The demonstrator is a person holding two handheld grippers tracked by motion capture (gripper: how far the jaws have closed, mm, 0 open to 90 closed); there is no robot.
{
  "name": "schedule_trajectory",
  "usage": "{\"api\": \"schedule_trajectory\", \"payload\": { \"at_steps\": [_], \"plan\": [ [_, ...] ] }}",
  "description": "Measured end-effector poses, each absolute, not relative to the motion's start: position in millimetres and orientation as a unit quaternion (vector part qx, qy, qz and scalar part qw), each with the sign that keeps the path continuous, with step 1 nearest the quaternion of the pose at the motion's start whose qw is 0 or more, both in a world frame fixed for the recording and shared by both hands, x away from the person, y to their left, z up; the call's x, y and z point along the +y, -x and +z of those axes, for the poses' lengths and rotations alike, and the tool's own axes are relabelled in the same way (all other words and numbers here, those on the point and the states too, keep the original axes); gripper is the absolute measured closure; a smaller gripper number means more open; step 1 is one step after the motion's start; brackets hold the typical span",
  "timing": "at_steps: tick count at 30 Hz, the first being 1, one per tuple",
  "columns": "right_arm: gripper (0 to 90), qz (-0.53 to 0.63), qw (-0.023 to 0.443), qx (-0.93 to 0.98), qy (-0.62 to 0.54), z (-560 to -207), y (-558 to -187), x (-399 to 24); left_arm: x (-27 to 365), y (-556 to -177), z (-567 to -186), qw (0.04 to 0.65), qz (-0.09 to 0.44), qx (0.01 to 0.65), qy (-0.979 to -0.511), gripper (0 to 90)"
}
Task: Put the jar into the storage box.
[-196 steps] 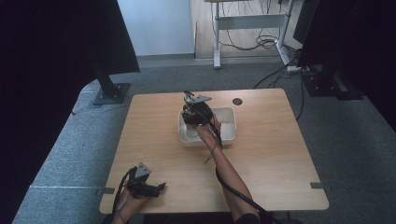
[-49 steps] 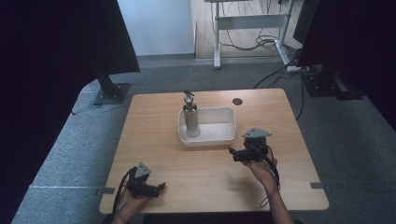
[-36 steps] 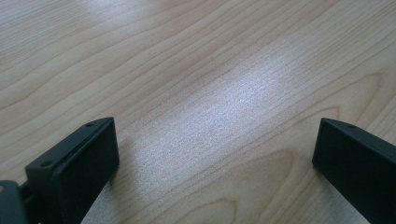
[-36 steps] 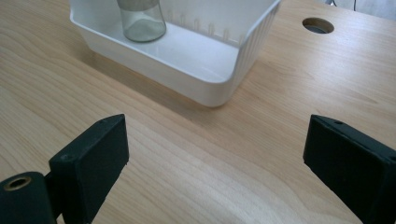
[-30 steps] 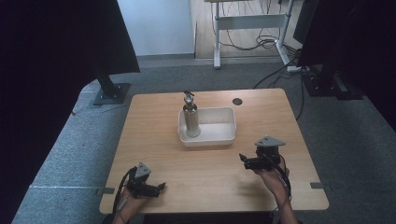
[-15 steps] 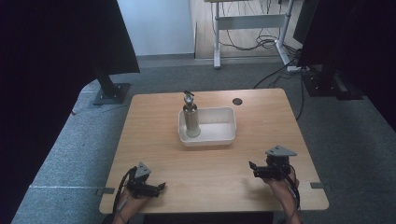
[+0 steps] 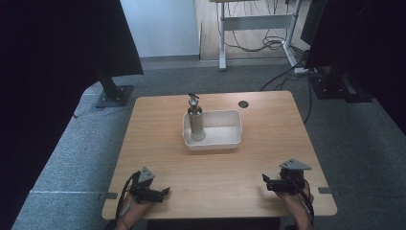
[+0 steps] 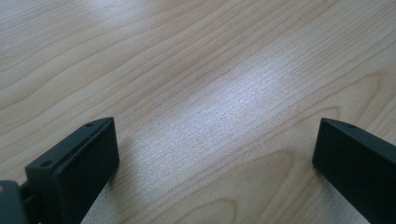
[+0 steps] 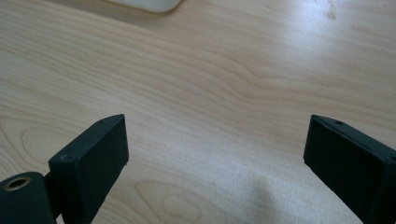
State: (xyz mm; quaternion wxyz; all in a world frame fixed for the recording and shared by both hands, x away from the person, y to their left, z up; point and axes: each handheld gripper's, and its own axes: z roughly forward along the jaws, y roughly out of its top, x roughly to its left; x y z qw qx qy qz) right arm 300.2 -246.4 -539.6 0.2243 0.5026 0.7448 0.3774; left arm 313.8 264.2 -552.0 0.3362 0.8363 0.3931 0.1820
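A beige pump bottle [image 7: 195, 120] stands upright in the left end of a white rectangular tray [image 7: 225, 142] at the middle of the wooden table [image 7: 249, 163]. My left gripper [image 7: 165, 191] rests near the front left edge, open, with bare wood between its black jaws [image 8: 215, 144]. My right gripper [image 7: 265, 180] sits low near the front right edge, pointing left; it is open with nothing but wood between its jaws [image 9: 215, 149]. A corner of the white tray [image 9: 149, 4] peeks in at the top of the right gripper view.
A small dark round hole [image 7: 243, 103] lies in the table's far right part. Grey carpet [image 7: 95, 143] surrounds the table. A desk frame with cables [image 7: 258, 28] stands behind, and dark screens flank both sides.
My right gripper has drawn back from beside the tray toward the front right edge and sunk lower. The bottle stays in the tray. The left gripper has not moved.
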Motion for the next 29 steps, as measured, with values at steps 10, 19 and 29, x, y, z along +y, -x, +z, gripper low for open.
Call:
{"api": "schedule_trajectory", "payload": {
  "at_steps": [10,19,29],
  "plan": [
    [5.8,0.355,0.216,0.753,-0.51,-553.7,-288.5,-246.7,264.2,-313.8,-552.0,0.336,0.183,0.393,-0.836,0.2],
    [5.9,0.334,0.208,0.756,-0.522,-565.9,-277.5,-248.5,264.2,-313.8,-552.0,0.336,0.182,0.393,-0.836,0.2],
    [4.7,0.334,0.213,0.75,-0.53,-568.7,-270.7,-249.4,264.1,-313.8,-552.0,0.336,0.182,0.394,-0.836,0.2]
  ]
}}
